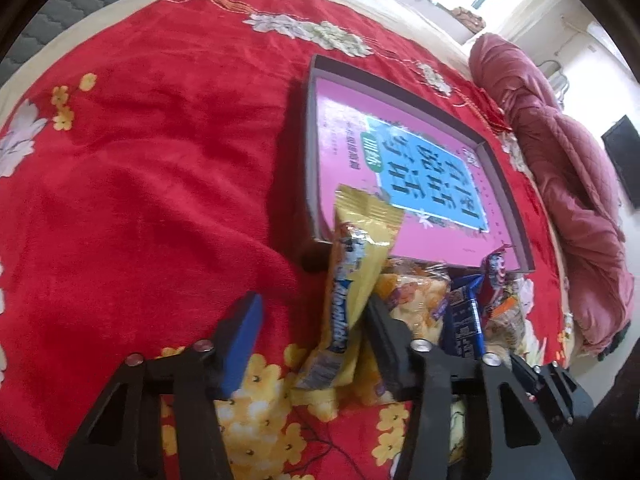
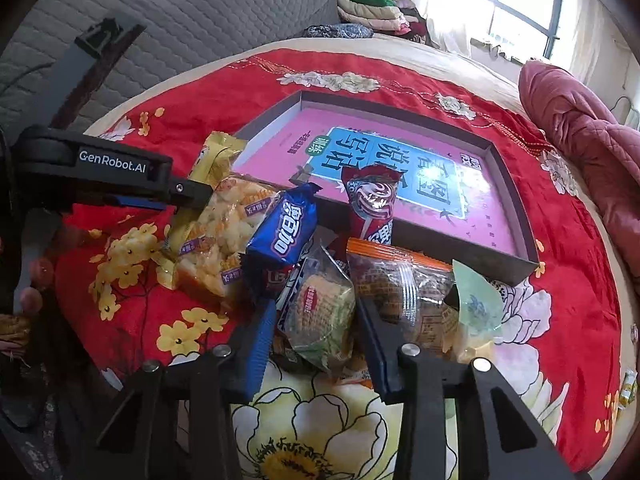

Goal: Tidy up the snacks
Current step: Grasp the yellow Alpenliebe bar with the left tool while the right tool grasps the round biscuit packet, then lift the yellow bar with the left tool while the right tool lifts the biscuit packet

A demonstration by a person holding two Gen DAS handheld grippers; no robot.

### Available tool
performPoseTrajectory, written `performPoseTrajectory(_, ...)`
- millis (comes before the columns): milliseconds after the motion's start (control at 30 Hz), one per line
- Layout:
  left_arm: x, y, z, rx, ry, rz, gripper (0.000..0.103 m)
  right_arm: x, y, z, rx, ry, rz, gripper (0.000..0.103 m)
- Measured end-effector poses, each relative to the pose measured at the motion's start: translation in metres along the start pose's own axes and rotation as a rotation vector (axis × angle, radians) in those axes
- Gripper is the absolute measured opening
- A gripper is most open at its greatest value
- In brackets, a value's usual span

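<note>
Left hand-held gripper [image 1: 312,302] apart; right hand-held gripper [image 2: 316,306] clamps cake packet [image 2: 322,320]; red floral bedspread [image 1: 140,168].

A red blanket [image 2: 248,92] with yellow and white flower print covers the bed, over a cream sheet [image 2: 400,56] that shows along its far edge. A grey quilted headboard [image 2: 180,4] stands behind the bed. A bundled pink-red quilt [image 1: 560,184] lies along the right side of the bed. Folded clothes [image 2: 372,4], green and pale, are stacked beyond the far edge. A window [image 2: 524,12] with light curtains admits daylight. A dark flat panel [image 1: 624,156] hangs on the white wall at right.
</note>
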State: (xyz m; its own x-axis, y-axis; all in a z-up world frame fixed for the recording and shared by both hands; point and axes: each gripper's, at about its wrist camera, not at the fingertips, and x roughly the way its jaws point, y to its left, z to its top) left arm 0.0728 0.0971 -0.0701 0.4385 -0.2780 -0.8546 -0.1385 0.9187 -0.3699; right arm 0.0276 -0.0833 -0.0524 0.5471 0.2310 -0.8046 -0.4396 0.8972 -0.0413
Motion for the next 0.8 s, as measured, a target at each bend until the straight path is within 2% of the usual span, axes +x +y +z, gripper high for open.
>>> performPoseTrajectory(67,0.003,-0.002,0.000,0.003,0.009,-0.023,0.037,0.000,-0.002,0.001,0.006,-0.007,-0.002,0.035)
performPoseTrajectory(233,0.009,-0.009,0.000,0.034,0.020,-0.065,0.018,-0.002,-0.007,0.000,0.024,-0.009,0.021,0.034)
performPoseTrajectory(500,0.003,-0.006,0.001,0.035,0.006,-0.104,0.015,-0.014,-0.007,0.004,0.029,-0.046,0.056,0.034)
performPoseTrajectory(800,-0.021,-0.003,0.001,0.028,-0.046,-0.103,0.015,-0.023,-0.017,0.008,0.081,-0.069,0.059,0.034)
